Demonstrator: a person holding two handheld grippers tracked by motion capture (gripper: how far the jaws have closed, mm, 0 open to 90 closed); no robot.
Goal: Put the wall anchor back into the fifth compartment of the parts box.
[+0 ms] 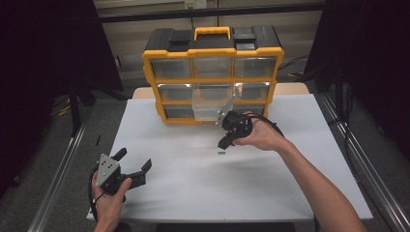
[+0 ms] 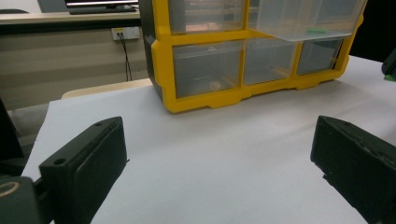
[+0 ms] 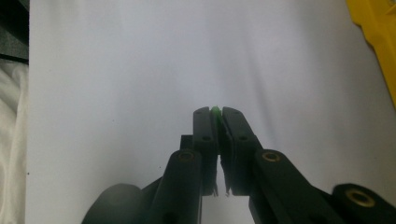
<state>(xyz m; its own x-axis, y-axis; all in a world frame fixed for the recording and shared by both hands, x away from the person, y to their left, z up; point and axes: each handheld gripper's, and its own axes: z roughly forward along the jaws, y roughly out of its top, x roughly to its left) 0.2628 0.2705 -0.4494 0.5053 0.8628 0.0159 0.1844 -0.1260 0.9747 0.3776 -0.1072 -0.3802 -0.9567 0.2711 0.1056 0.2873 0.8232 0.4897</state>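
— The small green piece (image 3: 215,110): where do we have it?
— Pinched at the very tips of our right gripper (image 3: 216,113), whose jaws are pressed together on it above the white table (image 1: 193,179).
— And in the high view?
— That right gripper (image 1: 225,143) points down just in front of the yellow drawer cabinet (image 1: 212,53), beside the clear drawer (image 1: 209,104) that juts out.
— Our left gripper (image 1: 133,162)?
— Spread wide, nothing between its jaws, near the table's front left corner, well apart from the cabinet.
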